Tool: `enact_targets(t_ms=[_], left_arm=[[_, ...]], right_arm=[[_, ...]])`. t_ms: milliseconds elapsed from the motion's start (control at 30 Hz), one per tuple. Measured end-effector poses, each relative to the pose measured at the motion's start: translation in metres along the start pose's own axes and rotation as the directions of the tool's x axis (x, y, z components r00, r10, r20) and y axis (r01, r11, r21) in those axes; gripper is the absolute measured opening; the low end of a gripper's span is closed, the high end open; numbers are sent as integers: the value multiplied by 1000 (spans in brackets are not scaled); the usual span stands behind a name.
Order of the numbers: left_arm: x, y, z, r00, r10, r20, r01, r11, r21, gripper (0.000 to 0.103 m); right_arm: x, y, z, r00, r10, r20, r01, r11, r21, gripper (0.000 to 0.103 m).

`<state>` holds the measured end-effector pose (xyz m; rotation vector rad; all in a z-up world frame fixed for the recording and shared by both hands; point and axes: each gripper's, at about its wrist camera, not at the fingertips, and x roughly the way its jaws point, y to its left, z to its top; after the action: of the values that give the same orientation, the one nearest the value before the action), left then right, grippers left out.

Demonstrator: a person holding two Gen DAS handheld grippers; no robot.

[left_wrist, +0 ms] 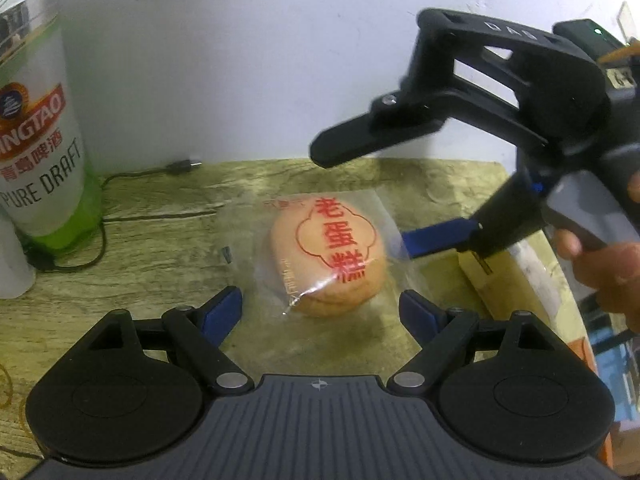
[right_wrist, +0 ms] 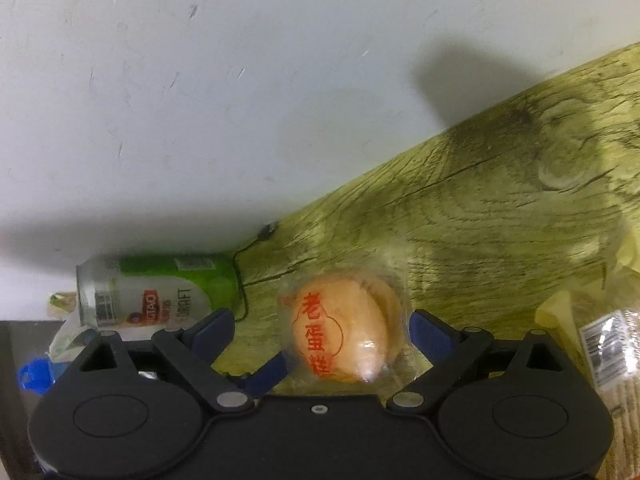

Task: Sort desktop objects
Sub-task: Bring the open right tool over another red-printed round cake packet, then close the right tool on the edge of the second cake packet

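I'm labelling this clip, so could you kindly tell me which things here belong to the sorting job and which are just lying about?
In the job:
- wrapped cake, lying between both open grippers
- beer can, upright by the wall
- left gripper
- right gripper

Lying about:
- black cable on the wooden desk
- barcoded packet at the right edge

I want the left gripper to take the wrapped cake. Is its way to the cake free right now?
Probably yes. The left gripper is open with the wrapped cake lying just ahead between its fingers. The right gripper crowds the cake's far side and its lower finger sits at the wrapper's edge, which might get in the way.
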<state>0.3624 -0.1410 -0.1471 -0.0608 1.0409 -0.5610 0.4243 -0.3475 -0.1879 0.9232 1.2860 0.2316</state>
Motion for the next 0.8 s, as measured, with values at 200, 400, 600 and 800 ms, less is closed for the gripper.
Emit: enact_targets(t_ms=[200, 400, 600, 800], left_arm=[[-8, -2, -2, 998, -53, -40, 52, 998, -18, 86], [-21, -10, -14, 994, -91, -69, 93, 995, 30, 87], [-23, 7, -15, 998, -54, -33, 53, 998, -37, 86], [-16, 16, -16, 997, -76, -29, 74, 994, -83, 82]], right_arm=[[1, -1, -1, 1000, 16, -6, -16, 1000, -8, 96], [-1, -6, -7, 999, 15, -29, -15, 1000, -13, 96], [-7, -19, -14, 998, 44, -52, -43, 999, 17, 94], [-5, -15, -28, 995, 42, -96, -44, 999, -14, 90]])
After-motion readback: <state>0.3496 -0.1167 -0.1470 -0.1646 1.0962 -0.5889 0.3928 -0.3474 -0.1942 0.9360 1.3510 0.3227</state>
